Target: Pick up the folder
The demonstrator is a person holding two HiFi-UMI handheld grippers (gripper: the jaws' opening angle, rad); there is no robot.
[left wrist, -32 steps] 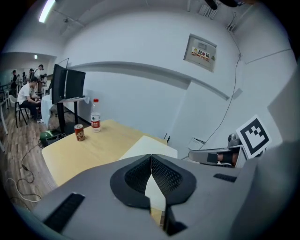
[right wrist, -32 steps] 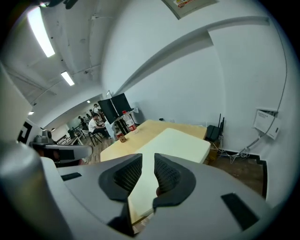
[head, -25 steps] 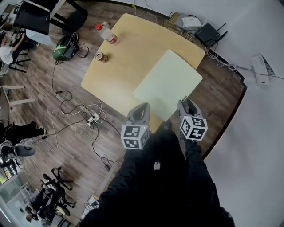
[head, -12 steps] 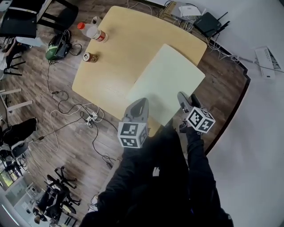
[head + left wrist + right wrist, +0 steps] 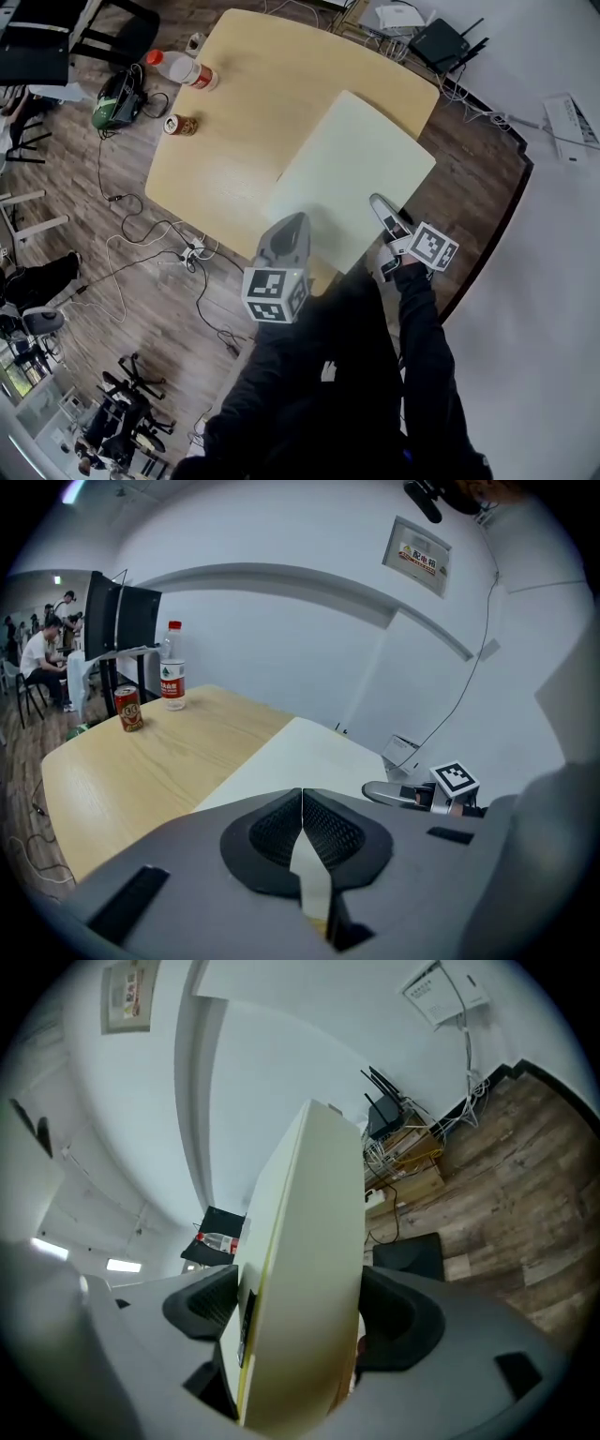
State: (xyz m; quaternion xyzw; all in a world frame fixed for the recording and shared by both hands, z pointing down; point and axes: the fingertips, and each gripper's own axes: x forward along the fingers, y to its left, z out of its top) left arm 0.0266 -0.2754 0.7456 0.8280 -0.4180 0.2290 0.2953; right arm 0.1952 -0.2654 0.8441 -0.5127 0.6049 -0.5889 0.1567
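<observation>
A pale yellow-green folder (image 5: 347, 178) lies flat on the wooden table (image 5: 244, 103), its near corner jutting past the table's edge. My left gripper (image 5: 292, 225) hovers over the folder's near left edge, its jaws shut together with nothing between them (image 5: 302, 794). My right gripper (image 5: 379, 225) is rolled onto its side at the folder's near right edge. Its jaws are opening and straddle the folder's edge (image 5: 309, 1241); the right gripper (image 5: 295, 1302) shows pads on either side of the sheet, not pressing it. In the left gripper view the folder (image 5: 300, 757) stretches ahead, with the right gripper (image 5: 394, 794) beside it.
A plastic bottle (image 5: 187, 70) and a drink can (image 5: 180, 125) stand at the table's far left. A router and cables (image 5: 441, 42) sit by the wall beyond. A green bag (image 5: 117, 98) and loose cables (image 5: 159, 244) lie on the wooden floor at left.
The right gripper has rolled onto its side, sunk to the folder's right edge and spread its jaws wide around it. The left gripper has sunk a little toward the folder, still shut.
</observation>
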